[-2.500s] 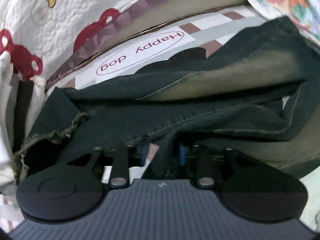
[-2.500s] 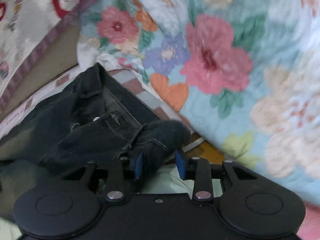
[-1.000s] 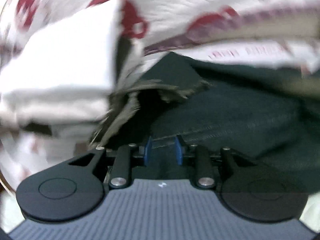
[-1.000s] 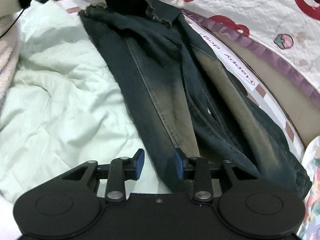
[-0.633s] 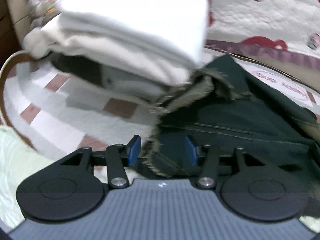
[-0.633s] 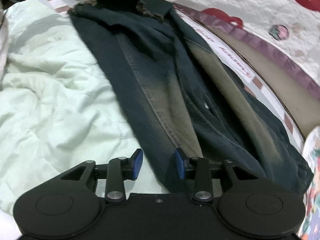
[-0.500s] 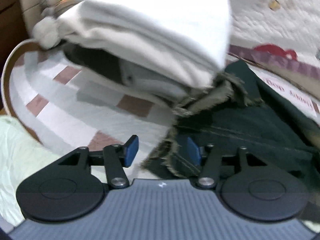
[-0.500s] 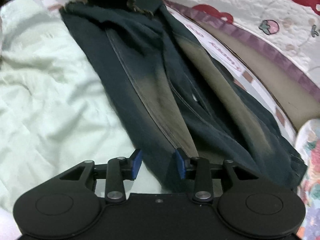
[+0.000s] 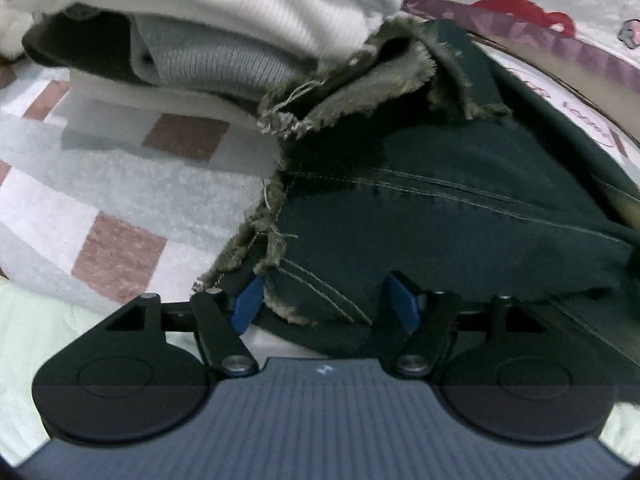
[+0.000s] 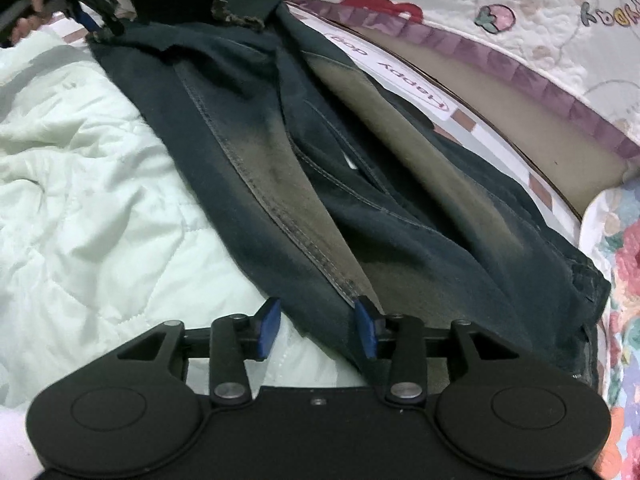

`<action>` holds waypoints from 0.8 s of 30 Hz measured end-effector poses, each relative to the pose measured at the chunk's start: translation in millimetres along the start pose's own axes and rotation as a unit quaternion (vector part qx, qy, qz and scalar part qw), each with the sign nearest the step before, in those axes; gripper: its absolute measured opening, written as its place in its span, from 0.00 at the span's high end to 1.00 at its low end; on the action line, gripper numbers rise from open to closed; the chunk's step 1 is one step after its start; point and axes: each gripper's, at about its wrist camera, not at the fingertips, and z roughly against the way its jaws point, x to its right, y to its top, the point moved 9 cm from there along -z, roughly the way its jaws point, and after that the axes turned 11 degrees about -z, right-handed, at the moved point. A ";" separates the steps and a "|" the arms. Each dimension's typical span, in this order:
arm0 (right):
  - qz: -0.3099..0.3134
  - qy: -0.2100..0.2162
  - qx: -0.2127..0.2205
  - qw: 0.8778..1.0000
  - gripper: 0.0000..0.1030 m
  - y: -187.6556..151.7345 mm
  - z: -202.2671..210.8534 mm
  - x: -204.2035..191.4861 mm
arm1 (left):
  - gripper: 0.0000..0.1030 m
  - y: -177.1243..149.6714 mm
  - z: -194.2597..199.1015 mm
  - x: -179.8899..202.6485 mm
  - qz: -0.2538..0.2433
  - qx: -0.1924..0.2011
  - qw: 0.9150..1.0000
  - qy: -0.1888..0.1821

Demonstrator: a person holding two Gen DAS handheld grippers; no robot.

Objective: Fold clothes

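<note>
Garment: we find the jeans (image 10: 320,168) lying flat and stretched across the bed, partly on the mint quilt (image 10: 80,184) and partly on the checked blanket (image 9: 120,200).
Long axis: in the right wrist view it runs from the frayed hem (image 9: 256,240) at upper left to the waist end at lower right.
Left gripper (image 9: 324,302): we see the jaws standing apart with the hem corner between the blue pads. They have just been closing, but no firm pinch shows yet.
Right gripper (image 10: 316,328): we see the jaws parted, having just been opening. The outer side seam of the leg passes between the pads, and nothing is held.
Key relation: the hem lies directly ahead of the left fingers, so we judge the left hand the nearer one for lifting that end. The fold would carry the hem along the long axis toward the right gripper.
Obstruction: a stack of folded clothes (image 9: 240,4) sits just beside the hem and overhangs it.
Writing: we read "Happy dog" (image 10: 392,76), upside down, in a red oval on the blanket. Lettering on the white cover at top right is too small to read.
</note>
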 end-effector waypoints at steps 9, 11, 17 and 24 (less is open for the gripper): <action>0.051 0.015 0.015 0.998 0.53 10.7 -11.4 -22.9 | 0.96 27.9 59.0 1.7 -0.012 0.150 0.988 0.023; 0.058 0.016 0.021 0.998 0.51 15.8 -16.9 -25.9 | 0.96 28.1 60.5 3.4 -0.012 0.158 0.987 0.023; 0.079 0.020 0.030 0.996 0.43 32.1 -37.8 -35.7 | 0.96 44.4 62.2 3.3 -0.014 0.191 0.981 0.019; 0.024 0.122 0.034 0.992 0.95 50.7 -14.5 -36.8 | 0.96 77.4 93.8 17.4 -0.009 0.245 0.969 -0.013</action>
